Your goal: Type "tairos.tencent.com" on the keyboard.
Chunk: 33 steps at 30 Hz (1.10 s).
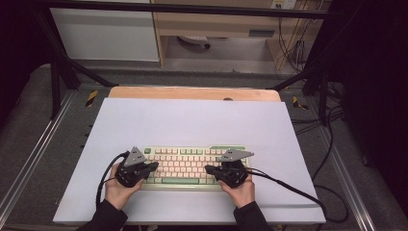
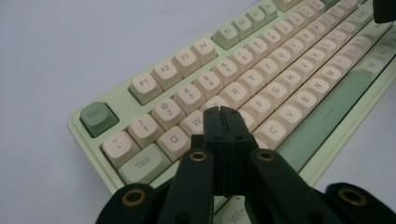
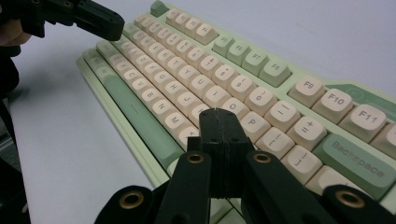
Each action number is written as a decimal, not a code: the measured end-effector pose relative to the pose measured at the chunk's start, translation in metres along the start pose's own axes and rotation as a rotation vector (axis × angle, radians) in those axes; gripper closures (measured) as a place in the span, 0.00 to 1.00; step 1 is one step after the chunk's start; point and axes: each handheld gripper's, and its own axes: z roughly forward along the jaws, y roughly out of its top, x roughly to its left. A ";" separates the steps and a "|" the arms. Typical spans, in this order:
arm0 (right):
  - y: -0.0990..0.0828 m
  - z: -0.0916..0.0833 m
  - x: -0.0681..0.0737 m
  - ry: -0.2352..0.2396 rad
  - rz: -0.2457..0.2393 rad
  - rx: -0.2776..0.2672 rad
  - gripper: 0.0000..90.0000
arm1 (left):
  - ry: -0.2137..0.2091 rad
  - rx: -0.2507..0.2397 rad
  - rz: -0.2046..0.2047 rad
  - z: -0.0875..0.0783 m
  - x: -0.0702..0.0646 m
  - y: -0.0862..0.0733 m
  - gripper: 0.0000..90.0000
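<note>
Both grippers are poised over the keyboard [image 1: 195, 166], a pale green mechanical board with cream keycaps that sits square on the white sheet [image 1: 192, 120] covering the desk [image 1: 192, 93], close to the person's edge. The left gripper [image 2: 223, 112] has its fingers pressed fully together with nothing between them, the joined tip hanging just above the W and E keys in the left gripper view. Over on the other side, the right gripper [image 3: 220, 114] is the same story: fingers closed tight, empty, its tip above the letter rows near the P key [image 3: 256, 122]. This reads as typing with closed tips used as pokers, one per hand. Now the risks. That joined tip is broad next to a single keycap, so coming down off-centre could catch two neighbouring keys at once, W with E, or P with the key beside it. A slanted approach could make the tip skid off a rounded cap. Press too hard and the keyboard may slide on the smooth sheet, since nothing pins it. And the trailing cable [image 1: 288, 185] of the right gripper lies across the sheet, where it could tug at that hand.
</note>
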 end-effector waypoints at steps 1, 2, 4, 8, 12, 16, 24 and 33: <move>0.001 0.001 0.001 0.002 -0.001 0.002 1.00 | -0.001 0.000 -0.001 -0.001 0.000 -0.001 1.00; 0.001 0.002 0.002 0.003 -0.006 0.003 1.00 | 0.001 -0.002 -0.001 -0.002 0.000 -0.002 1.00; 0.002 0.005 0.004 0.008 -0.007 0.004 1.00 | 0.000 -0.005 -0.004 -0.004 0.001 -0.002 1.00; 0.005 0.011 0.008 0.018 -0.002 0.006 1.00 | 0.001 -0.010 -0.007 -0.007 0.002 -0.004 1.00; 0.007 0.018 0.012 0.035 -0.007 0.011 1.00 | 0.002 -0.004 -0.015 -0.006 0.004 -0.007 1.00; 0.009 0.028 0.017 0.047 -0.011 0.013 1.00 | 0.001 -0.003 -0.015 -0.006 0.004 -0.007 1.00; 0.011 0.045 0.026 0.058 -0.018 0.033 1.00 | 0.002 -0.005 -0.018 -0.007 0.005 -0.007 1.00; 0.010 0.054 0.030 0.063 -0.025 0.053 1.00 | 0.000 -0.001 -0.015 -0.005 0.004 -0.007 1.00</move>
